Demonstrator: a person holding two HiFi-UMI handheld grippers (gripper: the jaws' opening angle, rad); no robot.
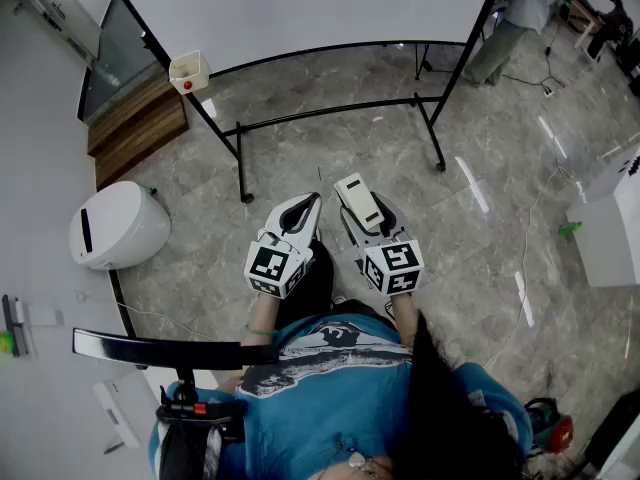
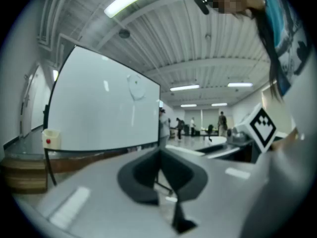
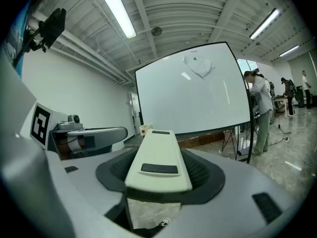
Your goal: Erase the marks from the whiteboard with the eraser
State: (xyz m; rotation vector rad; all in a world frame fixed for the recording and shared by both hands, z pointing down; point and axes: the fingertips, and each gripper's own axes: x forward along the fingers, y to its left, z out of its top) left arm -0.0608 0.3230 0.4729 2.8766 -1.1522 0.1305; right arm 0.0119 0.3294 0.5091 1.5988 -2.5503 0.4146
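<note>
The whiteboard point(image 1: 300, 3) stands on a black tube frame ahead of me. Its faint marks point(image 3: 198, 64), a pale outline with a small green dot, sit high on the board in the right gripper view, and a dim ring point(image 2: 134, 86) shows in the left gripper view. My right gripper point(image 1: 372, 223) is shut on the cream eraser point(image 1: 358, 200), which sticks out forward past the jaws and fills the centre of its own view point(image 3: 158, 157). My left gripper point(image 1: 312, 200) is beside it, jaws shut together with nothing between them. Both are held over the floor, well short of the board.
A small white box with a red dot point(image 1: 189, 71) hangs on the frame's left leg. A white rounded bin point(image 1: 115, 226) and wooden steps point(image 1: 135, 123) lie at left. A person point(image 1: 515, 8) stands beyond the board's right end, and a white cabinet point(image 1: 610, 228) is at right.
</note>
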